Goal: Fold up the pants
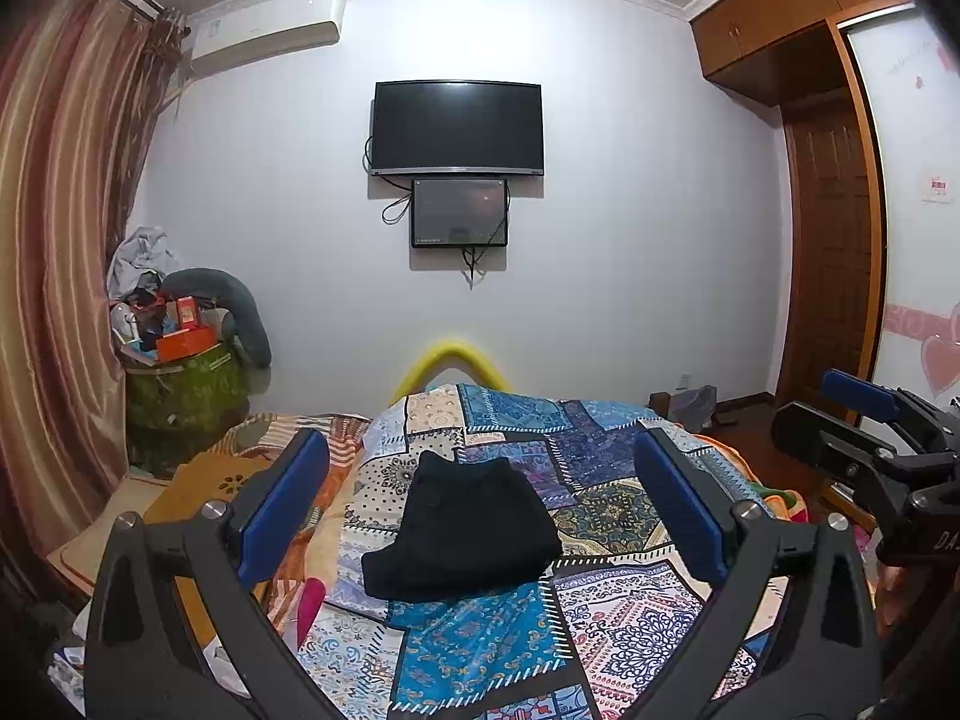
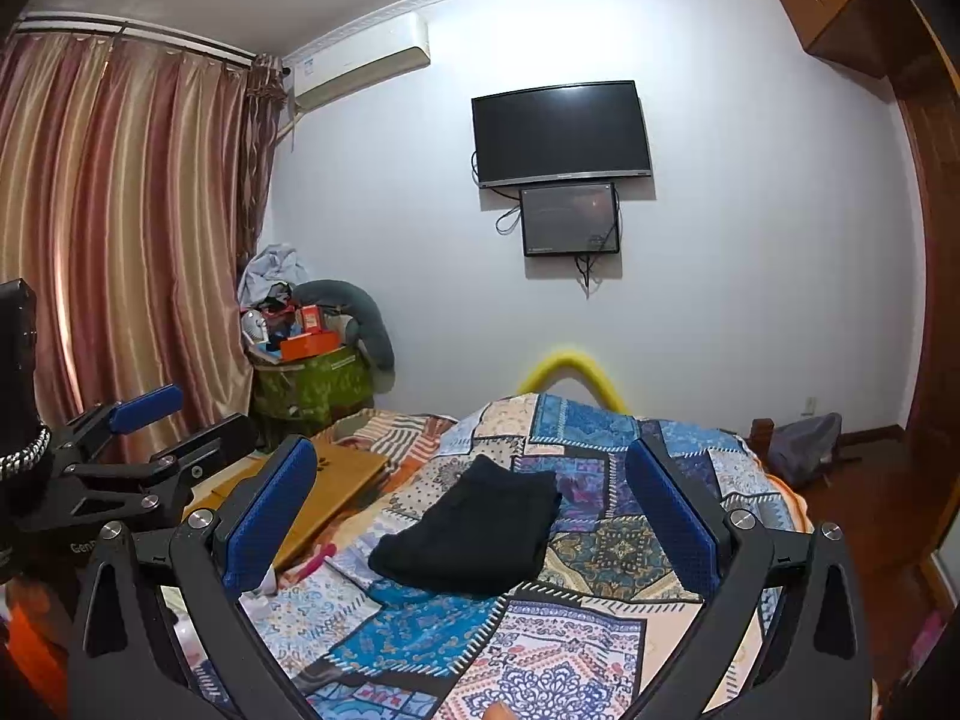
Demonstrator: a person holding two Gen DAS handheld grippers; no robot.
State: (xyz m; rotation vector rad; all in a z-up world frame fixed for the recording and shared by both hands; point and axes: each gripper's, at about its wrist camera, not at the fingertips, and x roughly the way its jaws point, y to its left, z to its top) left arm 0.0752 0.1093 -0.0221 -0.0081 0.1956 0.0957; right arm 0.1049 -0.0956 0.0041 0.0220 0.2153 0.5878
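Pants (image 1: pixel 462 525) lie folded into a compact black bundle on the patchwork bedspread (image 1: pixel 606 516), seen from the left wrist camera between the two blue-padded fingers of the left gripper (image 1: pixel 480 504). The jaws stand wide apart and hold nothing; they hang above the bed, clear of the cloth. At the right edge of this view the right gripper (image 1: pixel 864 414) shows from the side, its blue pads parted and empty as well. On the far wall hang a dark television (image 1: pixel 459 127) and a smaller screen (image 1: pixel 459 213) just below it, with an air conditioner (image 1: pixel 267 30) up to the left, striped curtains (image 1: pixel 66 228) along the left side, and a wooden wardrobe (image 1: pixel 834 228) on the right. A green bin (image 1: pixel 186 390) heaped with boxes and clothes stands in the corner beside the curtains.

From the right wrist camera, the pants (image 2: pixel 471 531) rest in the same place on the bedspread (image 2: pixel 618 546), framed between the right gripper (image 2: pixel 471 510) fingers, which are spread wide with nothing between them. The left gripper (image 2: pixel 162 426) appears at the left edge, open, over a wooden board (image 2: pixel 336 480) that lies at the bed's left side. What may be a fingertip shows at the bottom edge, too cropped to be sure.
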